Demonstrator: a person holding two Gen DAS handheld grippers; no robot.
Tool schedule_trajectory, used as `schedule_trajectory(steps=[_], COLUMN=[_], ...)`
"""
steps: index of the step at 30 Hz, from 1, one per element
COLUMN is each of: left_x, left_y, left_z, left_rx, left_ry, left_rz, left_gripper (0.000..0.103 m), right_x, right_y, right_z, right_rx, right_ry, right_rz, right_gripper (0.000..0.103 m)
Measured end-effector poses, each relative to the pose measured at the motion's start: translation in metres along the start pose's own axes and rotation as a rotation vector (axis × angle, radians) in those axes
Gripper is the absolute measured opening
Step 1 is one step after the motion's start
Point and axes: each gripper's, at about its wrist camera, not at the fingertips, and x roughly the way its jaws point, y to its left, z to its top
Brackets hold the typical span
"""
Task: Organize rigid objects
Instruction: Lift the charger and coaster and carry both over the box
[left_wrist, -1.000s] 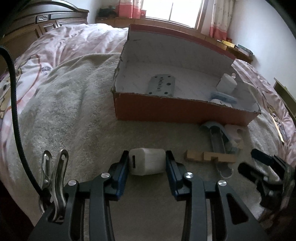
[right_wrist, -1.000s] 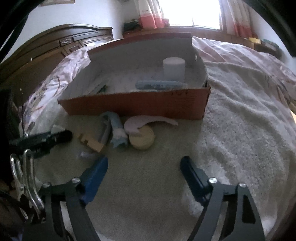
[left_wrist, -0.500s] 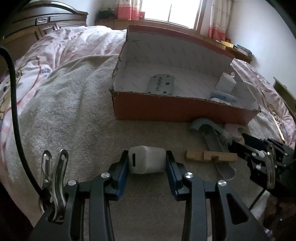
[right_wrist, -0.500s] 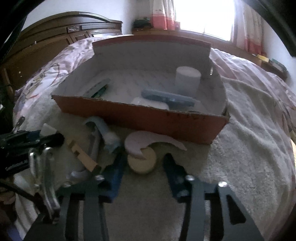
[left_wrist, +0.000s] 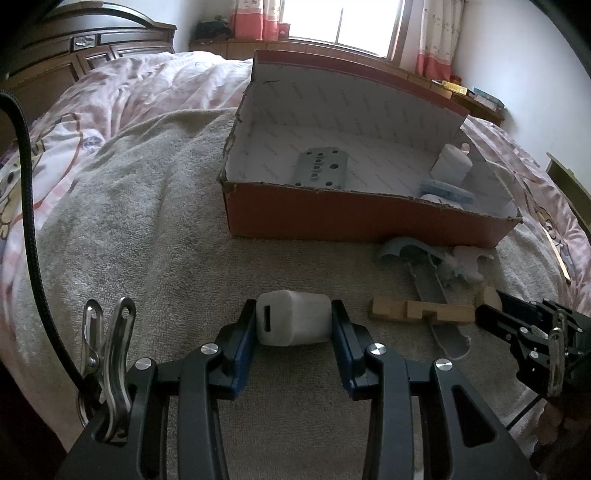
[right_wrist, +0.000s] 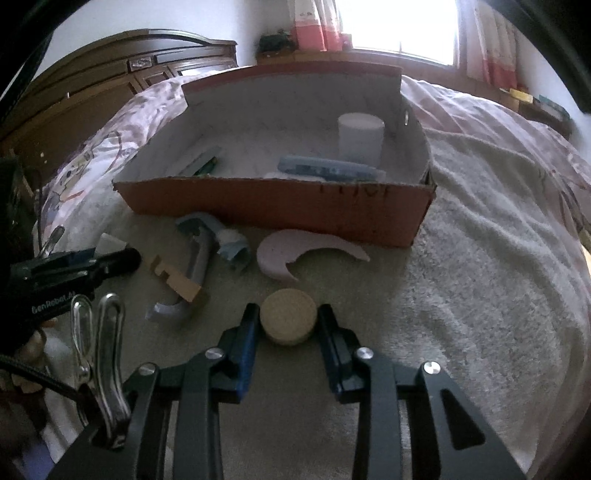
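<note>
The left gripper (left_wrist: 293, 323) is clamped on a white plastic block (left_wrist: 293, 317) over the beige towel (left_wrist: 147, 221), the cardboard box (left_wrist: 351, 218) at 12 o'clock. The right gripper (right_wrist: 288, 325) is clamped on a cork disc (right_wrist: 289, 316), the pink crescent piece (right_wrist: 291, 254) just beyond at 12 o'clock.

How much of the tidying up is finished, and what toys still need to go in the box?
Done: the grey plate with holes, white cylinder and blue bar lie in the box. In hand: the left gripper clamps a white block; the right gripper grips a tan disc. Left on the blanket: wooden piece, grey-blue bracket, pink crescent.
</note>
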Motion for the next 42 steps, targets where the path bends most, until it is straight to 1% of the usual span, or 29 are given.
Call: schedule_trajectory(steps=[10, 17, 21, 27, 32, 42], left_x=[0.0, -0.005, -0.009, -0.02, -0.026, -0.031], left_y=[-0.006, -0.006, -0.008, -0.012, -0.01, -0.015], left_z=[-0.001, 0.0, 0.001, 0.007, 0.018, 0.051], left_rx=[0.031, 0.019, 0.024, 0.031, 0.024, 0.06], left_ry=[-0.002, 0.011, 0.008, -0.023, -0.049, -0.125], left_rz=[0.029, 0.019, 0.01, -0.006, -0.011, 0.0], left_gripper=[0.039, 0.038, 0.038, 0.038, 0.038, 0.038], right_x=[0.0, -0.005, -0.007, -0.008, -0.007, -0.006], right_y=[0.003, -0.007, -0.007, -0.007, -0.007, -0.006], right_z=[-0.004, -0.005, -0.007, -0.009, -0.008, -0.009], right_rx=[-0.003, 0.063, 0.075, 0.095, 0.095, 0.095], right_ry=[-0.047, -0.051, -0.052, -0.049, -0.047, -0.046], right_rz=[-0.013, 0.034, 0.048, 0.071, 0.071, 0.076], right_gripper=[0.034, 0.033, 0.033, 0.033, 0.033, 0.033])
